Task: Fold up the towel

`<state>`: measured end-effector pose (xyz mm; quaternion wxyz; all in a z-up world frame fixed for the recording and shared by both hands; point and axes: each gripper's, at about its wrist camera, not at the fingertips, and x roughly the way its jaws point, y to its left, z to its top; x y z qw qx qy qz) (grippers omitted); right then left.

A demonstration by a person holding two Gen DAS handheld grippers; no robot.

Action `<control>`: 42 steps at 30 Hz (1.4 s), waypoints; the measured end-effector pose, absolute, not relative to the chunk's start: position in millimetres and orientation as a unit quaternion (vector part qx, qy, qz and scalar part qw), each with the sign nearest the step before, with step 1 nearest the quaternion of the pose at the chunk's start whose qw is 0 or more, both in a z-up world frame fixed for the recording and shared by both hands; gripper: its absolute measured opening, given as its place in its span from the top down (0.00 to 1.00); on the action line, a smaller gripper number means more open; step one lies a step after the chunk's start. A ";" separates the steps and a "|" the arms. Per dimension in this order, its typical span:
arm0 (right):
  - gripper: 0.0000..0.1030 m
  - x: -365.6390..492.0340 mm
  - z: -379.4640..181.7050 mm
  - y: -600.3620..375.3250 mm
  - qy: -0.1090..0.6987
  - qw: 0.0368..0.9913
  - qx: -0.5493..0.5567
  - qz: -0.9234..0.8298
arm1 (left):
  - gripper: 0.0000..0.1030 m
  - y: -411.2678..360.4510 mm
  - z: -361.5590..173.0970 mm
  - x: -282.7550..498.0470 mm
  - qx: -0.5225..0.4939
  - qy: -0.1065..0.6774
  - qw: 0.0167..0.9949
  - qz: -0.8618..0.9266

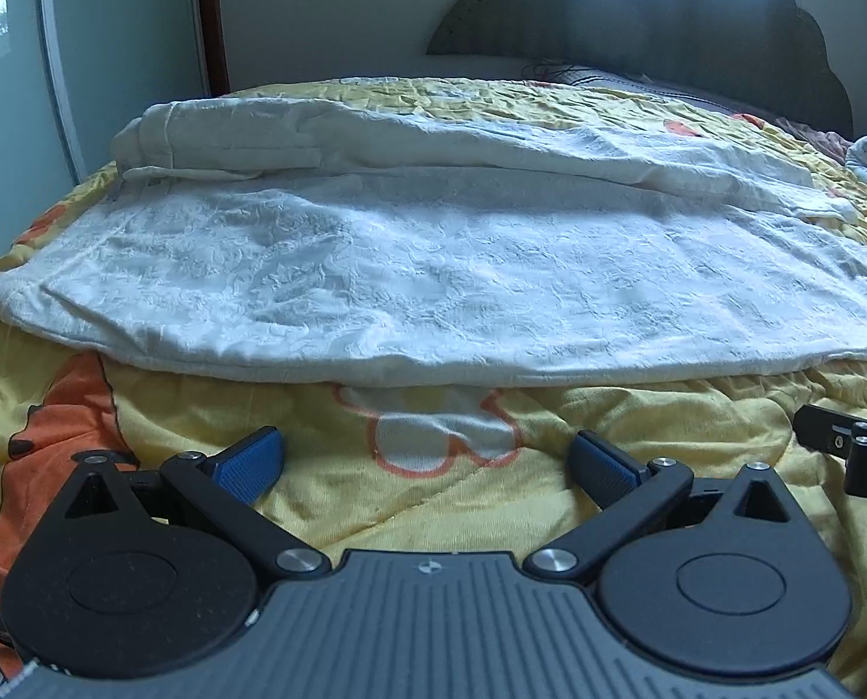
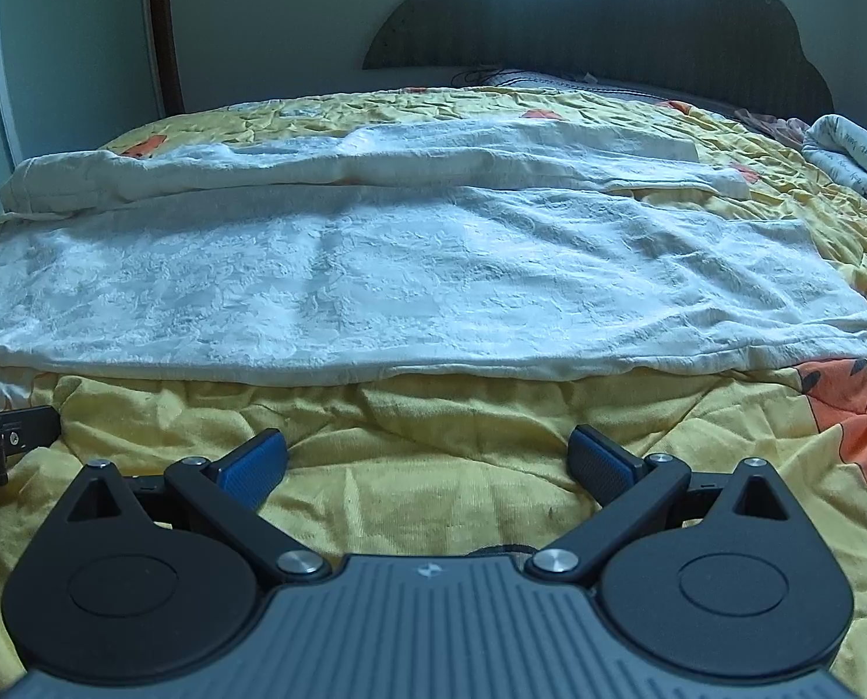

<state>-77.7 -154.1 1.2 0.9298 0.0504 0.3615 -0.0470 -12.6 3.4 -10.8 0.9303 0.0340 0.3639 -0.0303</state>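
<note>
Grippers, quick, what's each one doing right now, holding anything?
Left gripper: open, empty, short of the towel.
Right gripper: open, empty, also short of the towel.

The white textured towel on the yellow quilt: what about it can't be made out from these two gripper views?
- White textured towel: its right end runs off the frame edge in the left wrist view; its left end is cut off in the right wrist view.
- How many layers it has: the bunched far fold hides what lies beneath.
- The yellow quilt under the towel: covered.
</note>
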 end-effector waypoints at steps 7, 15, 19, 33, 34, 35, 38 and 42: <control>0.00 -78.3 1.1 -154.1 0.361 0.930 0.050 -0.047 | 0.00 2.7 -11.6 -12.1 0.033 0.363 0.931 -0.029; 0.00 -77.9 1.2 -154.0 0.361 0.930 0.050 -0.047 | 0.00 3.0 -11.8 -12.5 0.032 0.363 0.931 -0.029; 0.00 -78.3 1.1 -153.8 0.361 0.930 0.050 -0.047 | 0.00 4.3 -12.1 -13.9 0.031 0.362 0.931 -0.031; 0.00 -77.8 1.0 -153.8 0.360 0.930 0.051 -0.047 | 0.00 3.8 -12.5 -13.9 0.031 0.361 0.931 -0.031; 0.00 -78.2 1.0 -153.8 0.360 0.930 0.051 -0.047 | 0.00 3.9 -12.5 -14.1 0.031 0.361 0.931 -0.031; 0.00 -77.8 1.0 -153.8 0.360 0.930 0.051 -0.047 | 0.00 3.8 -12.5 -14.1 0.031 0.361 0.931 -0.031; 0.00 -78.2 1.1 -153.8 0.360 0.930 0.051 -0.047 | 0.00 3.8 -12.7 -13.9 0.031 0.361 0.931 -0.031; 0.00 -77.8 1.2 -153.9 0.360 0.930 0.051 -0.047 | 0.00 3.4 -12.7 -14.0 0.031 0.361 0.931 -0.030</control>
